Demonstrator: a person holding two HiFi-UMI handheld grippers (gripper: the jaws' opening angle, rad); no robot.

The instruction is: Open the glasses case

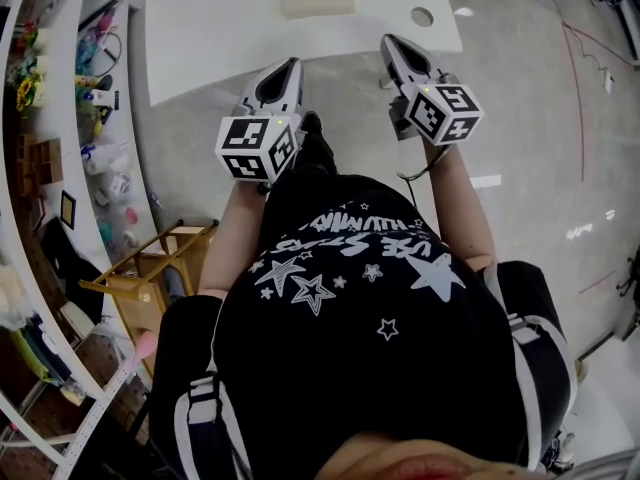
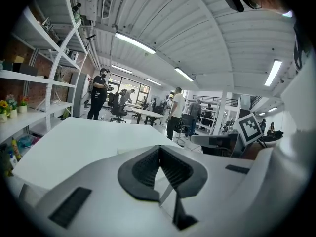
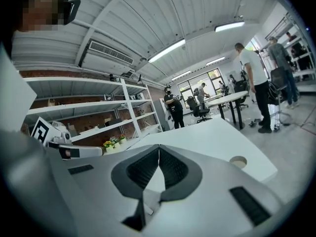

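Observation:
The glasses case [image 1: 318,3] is a pale beige oblong lying shut on the white table [image 1: 220,28], near its far edge in the head view. My left gripper [image 1: 289,65] hovers at the table's near edge, well short of the case. Its jaws are shut with the ribbed pads meeting at the tips [image 2: 159,146] and nothing between them. My right gripper [image 1: 389,41] reaches over the near right part of the table, to the right of the case and apart from it. It is shut too [image 3: 159,146] and holds nothing.
A round hole [image 1: 422,16] is cut in the table to the right of the case. White shelves [image 1: 60,168] full of small items run along the left, with a wooden stool [image 1: 150,268] below. People stand at distant desks [image 2: 175,112].

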